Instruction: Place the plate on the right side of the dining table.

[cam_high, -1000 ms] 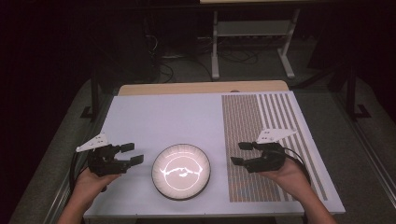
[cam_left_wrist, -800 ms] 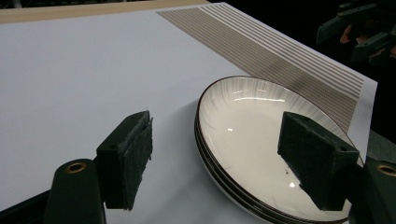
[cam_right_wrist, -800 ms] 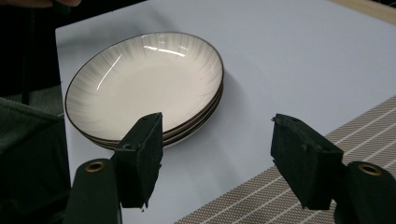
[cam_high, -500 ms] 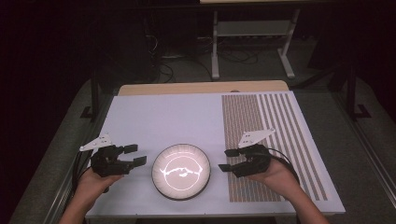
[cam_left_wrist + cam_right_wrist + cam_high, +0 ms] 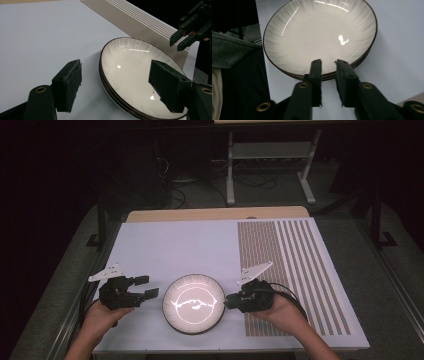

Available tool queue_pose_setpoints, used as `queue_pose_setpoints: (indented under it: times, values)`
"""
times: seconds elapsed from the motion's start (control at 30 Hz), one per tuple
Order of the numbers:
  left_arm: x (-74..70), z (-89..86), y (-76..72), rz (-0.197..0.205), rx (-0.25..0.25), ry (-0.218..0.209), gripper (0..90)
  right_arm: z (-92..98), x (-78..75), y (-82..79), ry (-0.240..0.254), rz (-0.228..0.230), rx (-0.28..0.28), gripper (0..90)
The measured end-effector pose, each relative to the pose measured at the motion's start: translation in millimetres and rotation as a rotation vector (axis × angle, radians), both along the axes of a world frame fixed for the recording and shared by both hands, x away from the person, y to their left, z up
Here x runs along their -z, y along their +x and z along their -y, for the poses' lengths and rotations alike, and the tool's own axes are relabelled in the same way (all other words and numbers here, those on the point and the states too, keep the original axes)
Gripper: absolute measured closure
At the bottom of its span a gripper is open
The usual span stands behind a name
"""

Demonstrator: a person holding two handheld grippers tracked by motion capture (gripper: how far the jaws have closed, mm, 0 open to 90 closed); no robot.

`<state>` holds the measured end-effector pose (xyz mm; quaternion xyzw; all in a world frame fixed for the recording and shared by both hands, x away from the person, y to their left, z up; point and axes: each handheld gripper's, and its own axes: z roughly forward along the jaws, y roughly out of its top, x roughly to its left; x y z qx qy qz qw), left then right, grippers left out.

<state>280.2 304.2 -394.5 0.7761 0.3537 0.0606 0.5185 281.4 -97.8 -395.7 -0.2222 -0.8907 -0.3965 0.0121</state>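
A stack of shallow white plates with dark rims (image 5: 194,302) sits at the front middle of the table, also seen in the left gripper view (image 5: 135,72) and the right gripper view (image 5: 319,32). My left gripper (image 5: 148,287) rests just left of the stack, its jaws wide open (image 5: 116,75), one pad over bare table and one over the plates' near side. My right gripper (image 5: 229,301) is at the stack's right rim. Its jaws stand a narrow gap apart (image 5: 328,62), tips over the rim, holding nothing. The right gripper (image 5: 190,32) also appears beyond the plates.
The table top is a white mat (image 5: 190,245) with a brown-striped panel (image 5: 285,255) on its right half and a wooden strip (image 5: 215,214) along the back. A metal stand (image 5: 270,150) and cables lie on the dark floor behind.
My right gripper has moved left across the striped panel until its tips reach the plates' right rim. The left gripper has barely shifted.
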Motion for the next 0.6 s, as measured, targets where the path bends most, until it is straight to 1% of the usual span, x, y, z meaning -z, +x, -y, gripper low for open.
queue_pose_setpoints:
  times: [0.07,0.13,0.17,0.2,0.23,0.43,0.6]
  values:
    - [0.0,0.3,-0.1,-0.001,0.0,-0.001,25.7,-4.0,1.6,-0.8,-0.012,-0.007,-0.003,81.1]
    - [0.0,0.6,-0.1,-0.002,-0.001,-0.001,25.8,-7.9,3.7,-2.0,-0.021,-0.01,-0.018,85.4]
    - [0.1,0.7,-0.2,-0.002,-0.002,0.0,25.8,-9.5,4.8,-2.7,-0.03,-0.002,-0.027,87.6]
    - [0.1,0.7,-0.2,-0.002,-0.002,0.0,25.8,-9.5,4.8,-2.7,-0.03,-0.002,-0.027,87.6]
    - [0.1,0.8,-0.4,-0.004,-0.003,0.003,26.0,-11.9,7.3,-3.2,-0.045,-0.002,-0.039,89.4]
    - [0.0,1.1,-0.5,-0.008,-0.009,0.005,26.2,-15.1,10.8,-3.2,-0.074,-0.013,-0.03,89.5]
    - [-0.5,1.7,-0.8,-0.008,-0.01,0.007,26.2,-15.7,10.7,-2.6,-0.075,-0.02,-0.016,89.6]
